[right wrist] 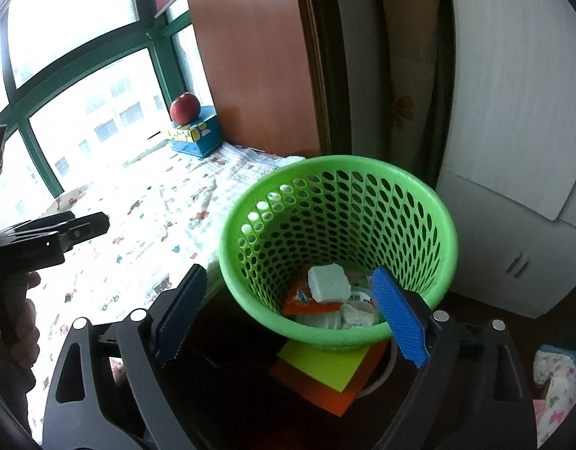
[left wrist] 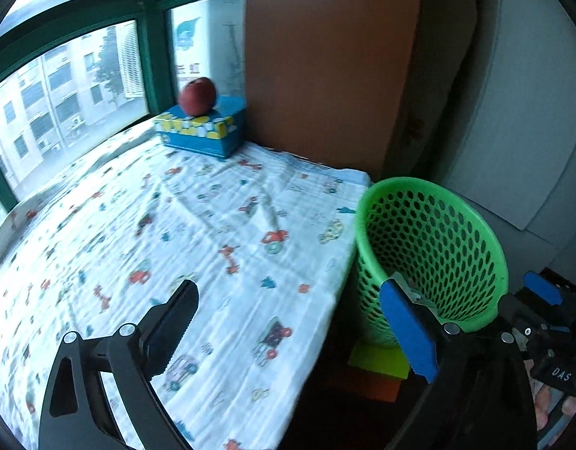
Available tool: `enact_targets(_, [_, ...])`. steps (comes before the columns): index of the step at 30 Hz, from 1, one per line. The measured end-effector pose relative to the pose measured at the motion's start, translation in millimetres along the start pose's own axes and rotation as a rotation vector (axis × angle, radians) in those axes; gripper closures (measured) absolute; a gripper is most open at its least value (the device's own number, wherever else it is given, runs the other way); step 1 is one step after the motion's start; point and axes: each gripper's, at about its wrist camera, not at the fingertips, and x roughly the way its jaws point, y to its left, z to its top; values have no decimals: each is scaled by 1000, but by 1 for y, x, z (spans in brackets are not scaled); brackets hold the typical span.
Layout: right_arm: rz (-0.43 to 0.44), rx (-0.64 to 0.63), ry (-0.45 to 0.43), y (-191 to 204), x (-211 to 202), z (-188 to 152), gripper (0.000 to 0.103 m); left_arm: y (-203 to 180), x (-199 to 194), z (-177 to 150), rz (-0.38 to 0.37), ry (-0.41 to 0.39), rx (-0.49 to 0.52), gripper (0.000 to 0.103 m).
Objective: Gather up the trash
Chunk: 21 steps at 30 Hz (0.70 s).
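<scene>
A green perforated waste basket [right wrist: 419, 206] stands beside the table's right edge; it also shows in the left wrist view [left wrist: 456, 206]. Inside it lie a white foam block [right wrist: 327, 281], an orange wrapper [right wrist: 299, 300] and other crumpled white packaging [right wrist: 353, 315]. My right gripper [right wrist: 288, 311] is open and empty, just above the basket's near rim. My left gripper [left wrist: 299, 318] is open and empty, over the table's right edge. The left gripper also shows at the left of the right wrist view [right wrist: 81, 228].
A table under a white cloth with cartoon prints [left wrist: 156, 225]. At its far end a blue tissue box [left wrist: 205, 129] carries a red apple [left wrist: 197, 96]. A brown wardrobe [left wrist: 325, 56] stands behind. Yellow-green and orange pads [right wrist: 325, 371] lie under the basket. Window at left.
</scene>
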Motion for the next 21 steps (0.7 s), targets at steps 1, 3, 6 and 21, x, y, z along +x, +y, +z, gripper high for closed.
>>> enact_targets(1, [-5,-1,-4,1,-1,0,14,2,-2,-1,7,-2,-4,9])
enact_targets(3, [-3,6,-4,4,-1,0,14,8,-8,-6,36,-10,-9,9])
enact_targets(6, [-3,16,-2,5,-1,1,14,16,-14,-12,58,-15,-24,9])
enact_targets(21, [-21,-7,-68,23,-16,8,8,37,-38,-28,95,-53,-99,8])
